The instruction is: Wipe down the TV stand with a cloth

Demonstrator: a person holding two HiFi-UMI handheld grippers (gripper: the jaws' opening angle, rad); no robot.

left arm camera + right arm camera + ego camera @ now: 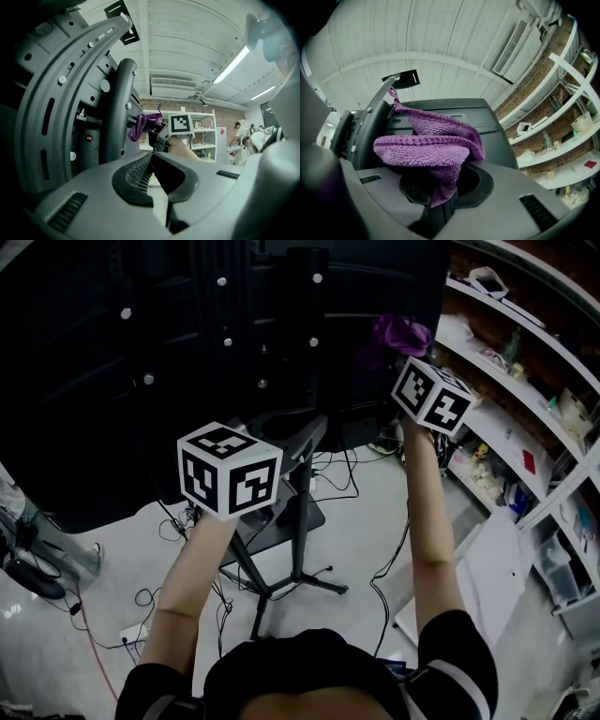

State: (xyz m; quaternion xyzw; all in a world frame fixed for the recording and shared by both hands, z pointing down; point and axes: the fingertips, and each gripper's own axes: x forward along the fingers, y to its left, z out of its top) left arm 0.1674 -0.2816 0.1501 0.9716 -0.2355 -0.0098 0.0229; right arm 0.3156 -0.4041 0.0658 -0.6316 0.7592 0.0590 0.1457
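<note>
Fingers (480,185) of the right gripper (440,187) are clamped on a purple cloth (426,145). One fold is pinched between them, and the rest is bunched in a loose heap just above the tips. Just past that heap is the dark back panel (454,110) of the television; whether the cloth touches it cannot be told. To the right of the fingers, well apart, white shelves (562,117) carry small items along a brick wall. The left gripper (152,161) has its fingers (136,173) together with nothing between them. Beyond their tips are the right gripper's marker cube (181,123) and the cloth, and to their left rise the grey curved bracket (51,103) and dark column (117,108) of the TV stand (298,521). From the head view both grippers are raised before the panel, and the stand's legs (281,582) spread on a pale floor among black cables (347,474).
</note>
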